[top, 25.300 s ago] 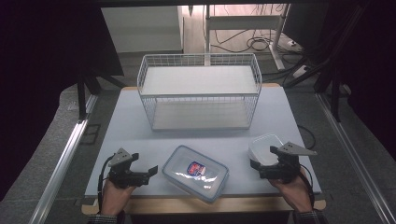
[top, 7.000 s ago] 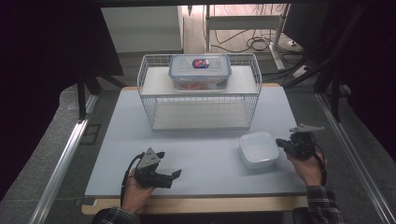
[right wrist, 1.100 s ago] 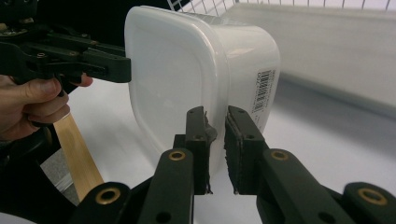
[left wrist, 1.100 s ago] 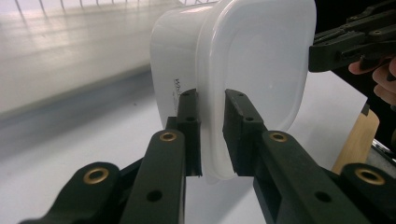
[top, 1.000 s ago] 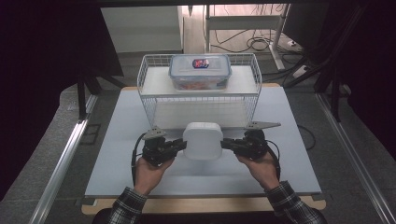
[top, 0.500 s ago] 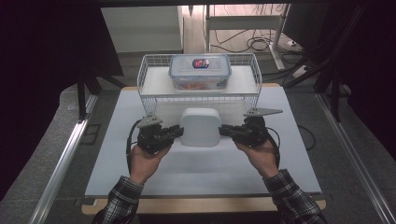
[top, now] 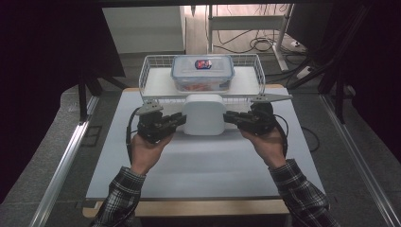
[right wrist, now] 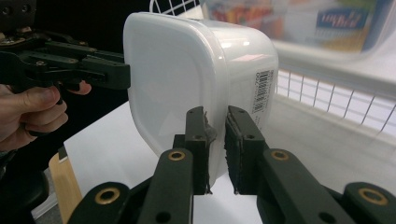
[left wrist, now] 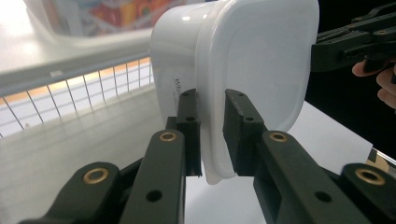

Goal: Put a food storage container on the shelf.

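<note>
You hold the white tub (top: 204, 114) between your two grippers, lifted clear of the table (top: 203, 165) and just in front of the wire basket (top: 151, 71). Your left gripper (top: 176, 121) pinches the tub's left rim: in the left gripper view its jaws stand nearly closed, one pad inside the lip and one outside, with the thin rim of the tub (left wrist: 243, 70) clamped between them and the tub turned so its flat face looks toward the camera. Your right gripper (top: 232, 118) does the same on the opposite rim; in the right gripper view the jaws are nearly closed on the edge of the tub (right wrist: 187, 79), whose side wall carries a barcode label (right wrist: 263, 89). Across the tub in each gripper view you see the other gripper biting the far edge, with your fingers (right wrist: 32, 100) wrapped round its handle. The tub sits level between the two grips in the high view, its near side facing you, its far side close to the basket's front wall. Inside the basket, on its floor, stands a clear lidded box (top: 202, 72) with a blue rim and a red and blue label on top. Your plaid sleeves (top: 118, 194) reach in from the near edge of the table
</note>
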`<state>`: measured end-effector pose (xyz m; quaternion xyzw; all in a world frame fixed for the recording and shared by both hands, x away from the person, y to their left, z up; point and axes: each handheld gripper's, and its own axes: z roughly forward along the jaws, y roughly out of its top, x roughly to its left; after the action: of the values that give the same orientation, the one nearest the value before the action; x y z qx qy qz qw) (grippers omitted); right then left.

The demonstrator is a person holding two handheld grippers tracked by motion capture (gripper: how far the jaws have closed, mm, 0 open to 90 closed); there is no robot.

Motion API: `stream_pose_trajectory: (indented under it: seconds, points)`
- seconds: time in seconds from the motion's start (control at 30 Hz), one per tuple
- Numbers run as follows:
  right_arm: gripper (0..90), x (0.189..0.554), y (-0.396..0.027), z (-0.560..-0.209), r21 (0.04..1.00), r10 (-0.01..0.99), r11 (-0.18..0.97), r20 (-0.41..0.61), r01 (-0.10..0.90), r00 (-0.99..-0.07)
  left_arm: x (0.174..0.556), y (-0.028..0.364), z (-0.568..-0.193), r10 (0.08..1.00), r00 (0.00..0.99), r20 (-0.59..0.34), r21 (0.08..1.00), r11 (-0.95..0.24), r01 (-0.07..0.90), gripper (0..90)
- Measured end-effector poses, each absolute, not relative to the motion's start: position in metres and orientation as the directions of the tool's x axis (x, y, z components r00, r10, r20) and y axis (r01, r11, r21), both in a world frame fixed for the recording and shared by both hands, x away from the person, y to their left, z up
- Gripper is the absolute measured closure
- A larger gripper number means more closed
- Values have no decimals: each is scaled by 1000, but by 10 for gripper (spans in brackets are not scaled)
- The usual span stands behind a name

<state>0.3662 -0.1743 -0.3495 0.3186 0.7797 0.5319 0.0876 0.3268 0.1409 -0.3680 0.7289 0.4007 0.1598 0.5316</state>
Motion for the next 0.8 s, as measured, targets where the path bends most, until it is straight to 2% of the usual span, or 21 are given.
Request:
stream_pose_trajectory:
  seconds: [0.8]
  points:
    - [791,389,-169,-300,913,608,210,157,349,-778,350,143,-318,763,623,-171,920,-103,379,776]
